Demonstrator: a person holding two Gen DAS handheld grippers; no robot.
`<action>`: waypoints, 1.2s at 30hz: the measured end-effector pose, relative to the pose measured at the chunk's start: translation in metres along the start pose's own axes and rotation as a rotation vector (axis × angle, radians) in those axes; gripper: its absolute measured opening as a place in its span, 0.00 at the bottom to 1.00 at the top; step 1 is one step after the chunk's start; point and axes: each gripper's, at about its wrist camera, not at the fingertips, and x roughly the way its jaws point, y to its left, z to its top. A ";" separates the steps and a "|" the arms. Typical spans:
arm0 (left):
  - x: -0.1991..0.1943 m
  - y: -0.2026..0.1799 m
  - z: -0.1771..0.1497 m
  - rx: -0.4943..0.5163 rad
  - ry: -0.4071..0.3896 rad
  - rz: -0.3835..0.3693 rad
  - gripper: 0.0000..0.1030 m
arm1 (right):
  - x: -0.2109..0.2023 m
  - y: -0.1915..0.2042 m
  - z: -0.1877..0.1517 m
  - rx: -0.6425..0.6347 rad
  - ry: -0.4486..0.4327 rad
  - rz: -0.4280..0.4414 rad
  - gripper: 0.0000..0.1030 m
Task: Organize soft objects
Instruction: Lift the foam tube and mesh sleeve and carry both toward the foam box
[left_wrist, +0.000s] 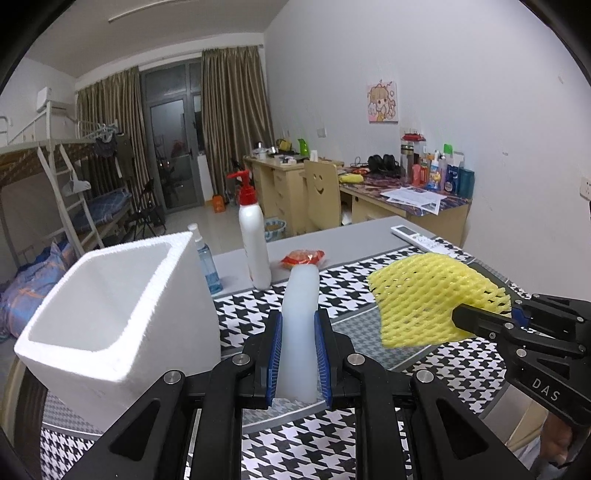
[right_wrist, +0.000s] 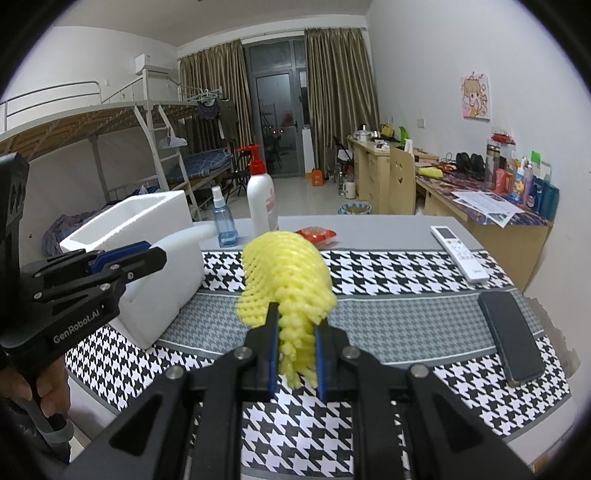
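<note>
Gripping a white foam piece (left_wrist: 300, 332) between its blue pads (left_wrist: 275, 354), the left hand-held gripper (left_wrist: 298, 354) held it above the near part of the table (left_wrist: 354, 232), just beside the foam box (left_wrist: 114, 314). The piece stood up from the jaws, its rounded end pointing toward the far edge. The right hand-held gripper (right_wrist: 295, 350) was closed on a yellow foam net (right_wrist: 288, 280), whose mesh bunched between the pads and fanned out above the cloth (right_wrist: 406, 295). In the left wrist view the net (left_wrist: 432, 299) hung to the right of the white piece, the two apart.

The box stood at the left side of the table on the houndstooth cloth, its open top tilted toward the camera in the left wrist view, its inside looking bare. Behind it, near the far edge, stood a blue spray bottle (right_wrist: 223, 218) and a white pump bottle (right_wrist: 260, 195) with a red top, close together. A red packet (right_wrist: 317, 233) lay just right of them. A remote (right_wrist: 458, 253) lay toward the far right corner, and a dark phone (right_wrist: 511, 336) along the right edge, nearer.
</note>
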 end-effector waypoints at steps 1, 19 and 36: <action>-0.001 0.001 0.001 -0.001 -0.003 0.003 0.19 | 0.000 0.000 0.001 -0.002 -0.004 0.000 0.19; -0.019 0.017 0.021 -0.012 -0.081 0.039 0.19 | -0.012 0.014 0.029 -0.025 -0.086 0.029 0.19; -0.030 0.027 0.029 -0.028 -0.130 0.080 0.19 | -0.010 0.024 0.043 -0.046 -0.121 0.069 0.19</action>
